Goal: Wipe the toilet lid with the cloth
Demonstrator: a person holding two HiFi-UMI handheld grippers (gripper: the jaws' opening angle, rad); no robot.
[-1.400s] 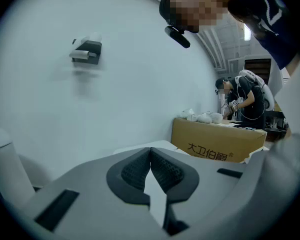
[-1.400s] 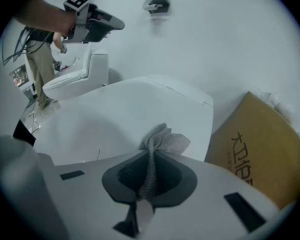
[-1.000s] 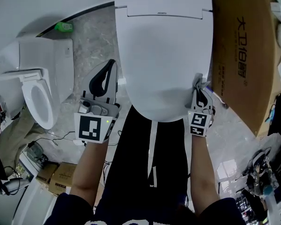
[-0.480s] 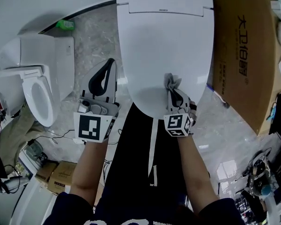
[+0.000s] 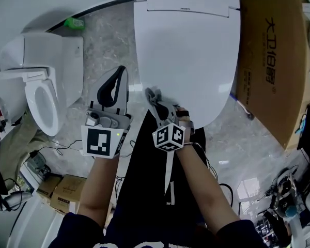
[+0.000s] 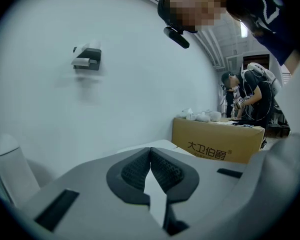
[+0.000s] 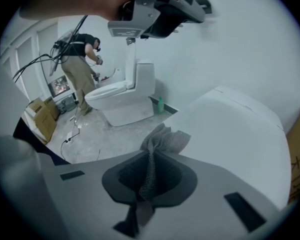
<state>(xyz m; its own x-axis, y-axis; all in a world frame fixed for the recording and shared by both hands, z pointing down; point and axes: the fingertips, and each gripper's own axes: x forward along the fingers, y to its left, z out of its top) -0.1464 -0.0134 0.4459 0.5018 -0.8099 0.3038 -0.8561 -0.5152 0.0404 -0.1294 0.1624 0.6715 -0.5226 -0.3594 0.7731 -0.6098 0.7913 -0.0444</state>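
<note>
The white toilet lid (image 5: 188, 56) is closed and fills the upper middle of the head view. My right gripper (image 5: 155, 101) is shut on a grey cloth (image 5: 148, 92) at the lid's front left edge. In the right gripper view the cloth (image 7: 165, 139) bunches out past that gripper's (image 7: 151, 153) closed jaws, beside the lid (image 7: 230, 129). My left gripper (image 5: 122, 71) hangs over the floor to the left of the toilet. Its jaws (image 6: 150, 150) meet with nothing between them.
A large cardboard box (image 5: 271, 61) stands right of the toilet. A second toilet (image 5: 41, 81) with its seat showing stands at the left, with a green bottle (image 5: 72, 22) near the wall. Cables and small boxes (image 5: 62, 192) lie on the floor. A person (image 7: 80, 64) works in the background.
My right gripper has swept the cloth from the lid's front right edge along the front rim to its front left edge. The left gripper has stayed put.
</note>
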